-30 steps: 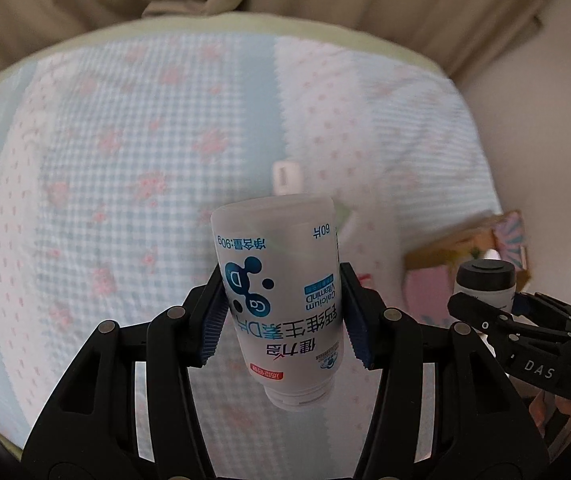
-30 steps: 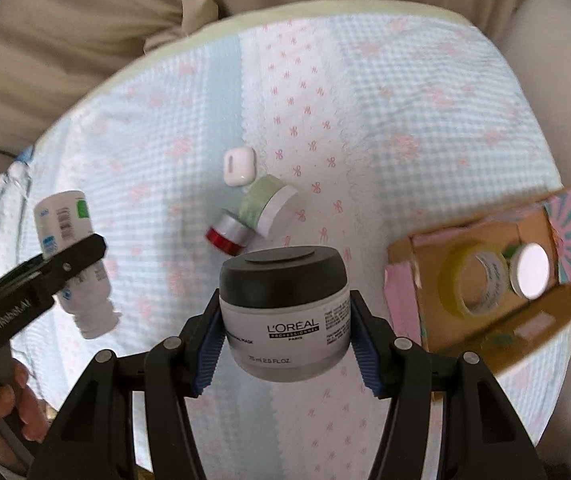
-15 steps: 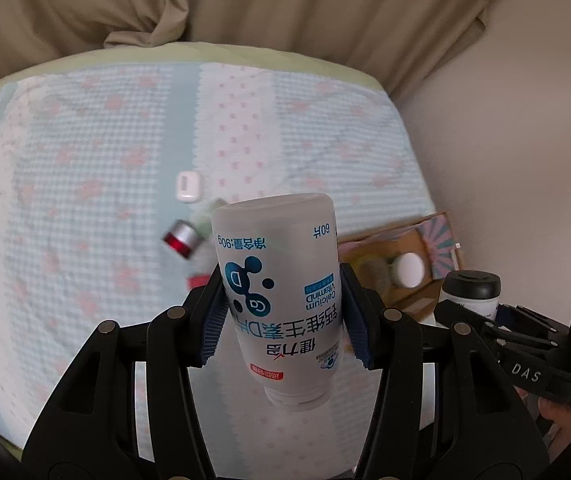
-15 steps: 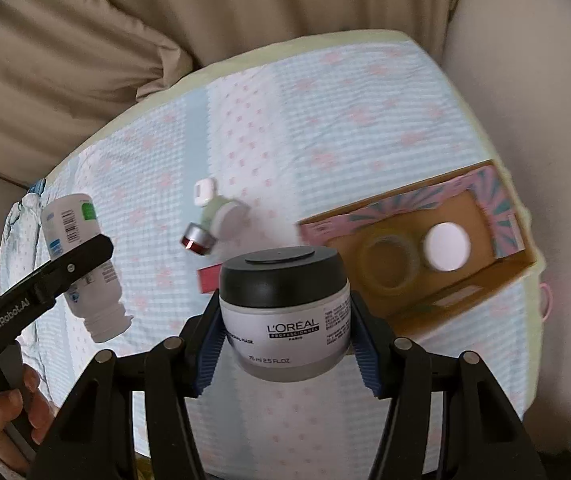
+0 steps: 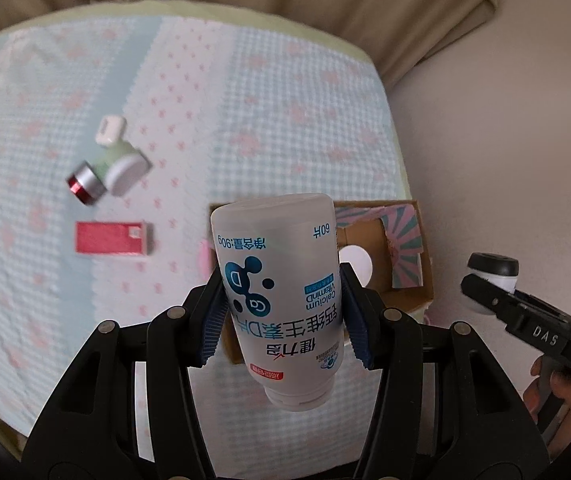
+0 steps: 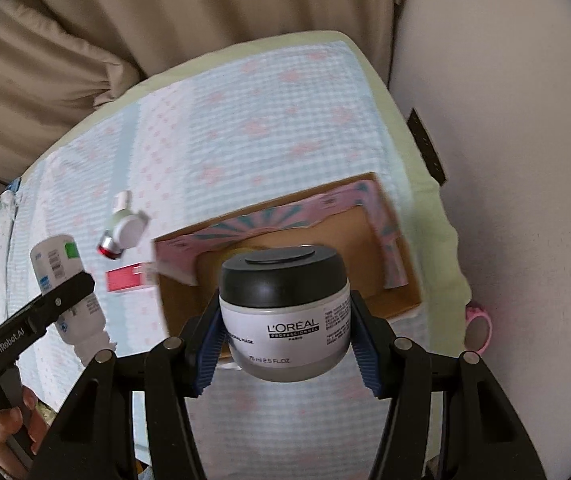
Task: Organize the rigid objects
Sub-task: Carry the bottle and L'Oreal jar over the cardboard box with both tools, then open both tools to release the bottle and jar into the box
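Left wrist view shows your left gripper (image 5: 283,322) squeezing a white calcium bottle (image 5: 281,288) between its blue pads (image 5: 212,330). The bottle hangs upside down, cap end toward the camera. You can read "Calcium Vitamin D", a big "Ca" and "D" in blue bubbles, "90g" and "60", plus Chinese words. Just behind the bottle is a cardboard box (image 5: 423,280) with pink and green stripes on its flaps. A round white lid (image 5: 355,262) lies inside it. Left of the gripper on the checked blanket (image 5: 285,120) lie a red flat box (image 5: 111,239), a small red and silver jar (image 5: 84,188), a green tub with a white lid (image 5: 121,166) and a little white case (image 5: 110,130). The jar, tub and case lie close together. Off to the right, your other gripper reads "DAS" on its side.

From the right wrist view, your right gripper (image 6: 285,340) is clamped on a hair mask jar (image 6: 285,312) with a black lid. It stands upright. Its label reads "L'OREAL PROFESSIONNEL PARIS" and "75 ml 2.5 FL.OZ." The jar is held in front of the open cardboard box (image 6: 389,240); it hides most of the inside. To the left, the other gripper's arm reads "GenRobot.AI", with the white bottle (image 6: 67,288) pinched in it. A pink ring-shaped thing (image 6: 479,326) sits by the wall on the right.
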Tool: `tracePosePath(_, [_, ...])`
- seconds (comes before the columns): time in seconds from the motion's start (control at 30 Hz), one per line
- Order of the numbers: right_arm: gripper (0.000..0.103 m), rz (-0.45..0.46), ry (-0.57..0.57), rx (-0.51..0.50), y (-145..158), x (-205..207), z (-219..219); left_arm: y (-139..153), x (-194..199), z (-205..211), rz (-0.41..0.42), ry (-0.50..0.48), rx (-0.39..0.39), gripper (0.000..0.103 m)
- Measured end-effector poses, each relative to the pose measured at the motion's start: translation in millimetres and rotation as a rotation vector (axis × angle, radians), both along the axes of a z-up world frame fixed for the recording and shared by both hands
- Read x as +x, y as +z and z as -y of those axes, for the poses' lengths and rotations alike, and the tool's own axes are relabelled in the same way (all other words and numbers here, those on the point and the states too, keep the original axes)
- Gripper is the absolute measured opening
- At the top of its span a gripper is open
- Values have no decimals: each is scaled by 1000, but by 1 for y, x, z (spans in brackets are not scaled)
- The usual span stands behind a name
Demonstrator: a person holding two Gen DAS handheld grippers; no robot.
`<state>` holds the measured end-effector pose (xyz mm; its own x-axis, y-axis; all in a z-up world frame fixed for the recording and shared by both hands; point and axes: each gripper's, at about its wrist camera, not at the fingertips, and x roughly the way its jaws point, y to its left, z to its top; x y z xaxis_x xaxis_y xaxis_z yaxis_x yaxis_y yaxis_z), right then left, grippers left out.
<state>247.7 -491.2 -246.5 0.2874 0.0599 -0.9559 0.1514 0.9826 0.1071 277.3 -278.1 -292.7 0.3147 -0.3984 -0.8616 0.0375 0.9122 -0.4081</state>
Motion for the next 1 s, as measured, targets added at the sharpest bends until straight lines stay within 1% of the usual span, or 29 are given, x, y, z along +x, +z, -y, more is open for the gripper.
tracePosePath(0.17, [53, -48, 8, -6, -34, 19, 34, -41, 12, 33, -64, -5, 24, 48])
tracePosePath(0.2, [53, -63, 18, -13, -46, 24, 39, -49, 15, 38, -77, -6, 29, 48])
tracePosePath(0.27, [53, -83, 33, -22, -60, 30, 45, -66, 19, 47, -102, -13, 43, 48])
tracePosePath(0.37, [53, -107, 57, -8, -87, 42, 50, -89, 25, 55, -137, -31, 73, 48])
tracePosePath(0.53, [53, -124, 59, -1, -120, 53, 55, -126, 29, 64, -183, -72, 123, 48])
tracePosePath(0.6, [53, -127, 63, 1, -131, 58, 56, -134, 28, 66, -195, -79, 128, 48])
tracePosePath(0.73, [54, -137, 56, 13, -145, 64, 59, -149, 26, 71, -212, -120, 176, 48])
tracePosePath(0.9, [54, -147, 34, 31, -152, 71, 61, -155, 24, 71, -225, -129, 177, 49])
tracePosePath(0.93, [54, -143, 31, 31, -152, 72, 61, -154, 23, 71, -224, -129, 178, 50])
tracePosePath(1.0, [54, -142, 22, 23, -151, 74, 61, -147, 23, 73, -212, -134, 187, 79])
